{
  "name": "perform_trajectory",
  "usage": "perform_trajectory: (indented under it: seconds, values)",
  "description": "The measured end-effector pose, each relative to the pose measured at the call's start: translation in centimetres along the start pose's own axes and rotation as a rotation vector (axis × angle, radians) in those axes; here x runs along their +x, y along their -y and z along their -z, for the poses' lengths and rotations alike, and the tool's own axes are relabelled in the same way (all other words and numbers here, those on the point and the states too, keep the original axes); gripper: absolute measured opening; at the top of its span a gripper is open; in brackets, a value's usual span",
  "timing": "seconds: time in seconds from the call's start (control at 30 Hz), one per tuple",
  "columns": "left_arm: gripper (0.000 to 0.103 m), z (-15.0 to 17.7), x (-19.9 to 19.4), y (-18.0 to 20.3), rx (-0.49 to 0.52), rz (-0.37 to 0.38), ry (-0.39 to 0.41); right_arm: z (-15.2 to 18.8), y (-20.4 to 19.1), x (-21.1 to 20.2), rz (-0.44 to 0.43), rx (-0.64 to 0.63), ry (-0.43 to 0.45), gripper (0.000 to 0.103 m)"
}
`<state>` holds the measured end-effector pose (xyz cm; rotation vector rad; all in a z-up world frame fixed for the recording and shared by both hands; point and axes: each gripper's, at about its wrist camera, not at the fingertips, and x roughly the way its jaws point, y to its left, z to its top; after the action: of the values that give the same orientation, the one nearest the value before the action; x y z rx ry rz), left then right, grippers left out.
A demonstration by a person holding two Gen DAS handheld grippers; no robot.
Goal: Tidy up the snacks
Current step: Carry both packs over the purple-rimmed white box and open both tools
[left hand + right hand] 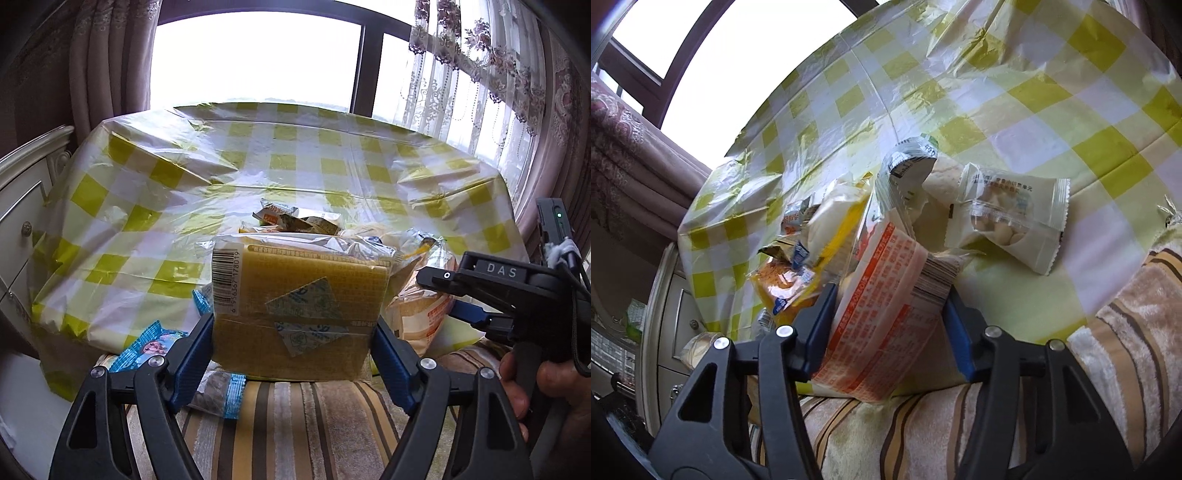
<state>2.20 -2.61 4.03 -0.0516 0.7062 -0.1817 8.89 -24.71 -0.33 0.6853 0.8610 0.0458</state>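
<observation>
My left gripper (293, 332) is shut on a yellow cake packet (295, 306) with a barcode, held just above the striped cloth. My right gripper (886, 325) is shut on an orange-printed snack packet (882, 317); that gripper also shows in the left wrist view (458, 295) at the right, with the orange packet (424, 317) in it. Behind lie a white packet of round biscuits (1012, 218), a silver-green packet (905, 166), a yellow-edged bread packet (831, 218) and an orange packet (783, 288). Blue candy packets (147, 347) lie at the lower left.
The table carries a yellow-and-white checked plastic cloth (295, 162) with a striped brown cloth (317, 417) at the near edge. More small packets (284, 218) sit behind the cake. A white cabinet (26, 206) stands left; window and curtains stand behind.
</observation>
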Motion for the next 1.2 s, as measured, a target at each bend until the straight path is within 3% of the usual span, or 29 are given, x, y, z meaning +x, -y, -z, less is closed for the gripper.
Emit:
perform_trajectory:
  seconds: [0.4,0.77,0.97,1.2]
  values:
    - [0.081,0.3,-1.3,2.9,0.056,0.022,0.023,0.5,2.1,-5.6,-0.093,0.019,0.121,0.058]
    - [0.081,0.0,-2.0,9.7,0.156,0.149,0.018,1.2,8.0,-13.7,-0.121,0.105,0.215,0.058]
    - [0.081,0.1,-1.8,15.6,0.252,0.271,-0.005,1.8,12.4,-17.7,-0.064,0.17,0.279,0.058]
    - [0.081,1.0,-1.3,22.7,0.372,0.406,-0.052,2.3,18.1,-20.8,0.098,0.233,0.333,0.058]
